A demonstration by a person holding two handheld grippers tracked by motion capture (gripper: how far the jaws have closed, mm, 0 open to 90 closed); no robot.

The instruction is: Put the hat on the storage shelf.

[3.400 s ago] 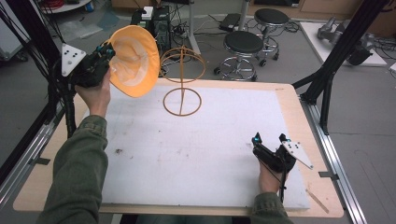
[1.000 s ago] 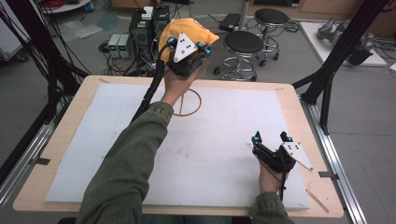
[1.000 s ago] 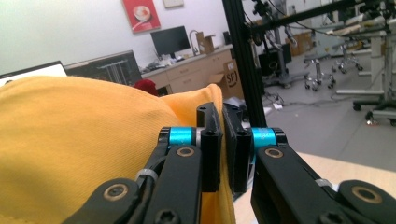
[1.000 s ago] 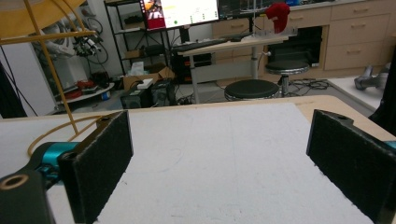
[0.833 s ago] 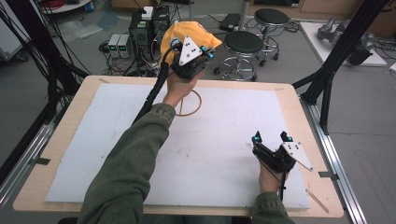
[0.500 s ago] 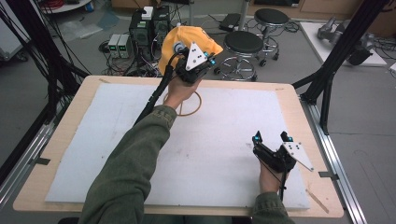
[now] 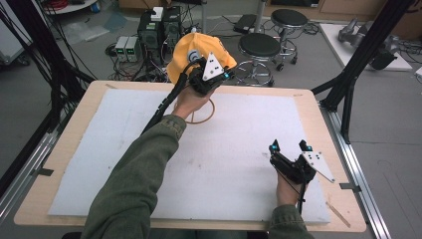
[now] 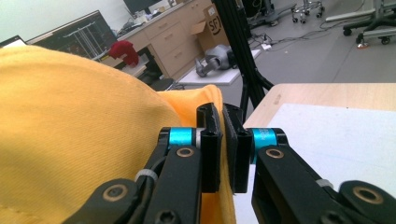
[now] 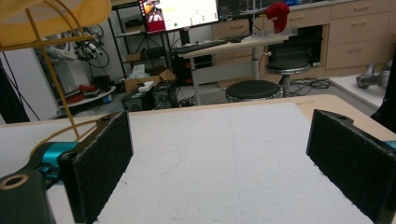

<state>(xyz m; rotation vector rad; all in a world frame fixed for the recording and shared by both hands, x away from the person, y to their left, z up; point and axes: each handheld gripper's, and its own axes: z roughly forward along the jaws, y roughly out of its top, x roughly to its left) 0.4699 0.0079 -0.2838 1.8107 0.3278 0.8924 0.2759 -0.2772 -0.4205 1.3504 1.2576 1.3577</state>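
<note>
The yellow baseball cap (image 7: 191,52), light and floppy, is best held by its fabric edge, where the left gripper (image 8: 223,140) pinches it, while the right gripper (image 7: 289,148) rests with jaws wide apart.

Two black stools (image 7: 260,46) (round-seated) beyond the white-matted table (image 7: 318,114).

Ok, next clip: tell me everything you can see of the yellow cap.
The yellow cap is cloth with a woven look and a pale round patch on its crown. It sits dome-up over the top of the wire stand at the table's far edge. The left gripper is shut on a fold of its fabric. The brim cannot be made out.
</note>
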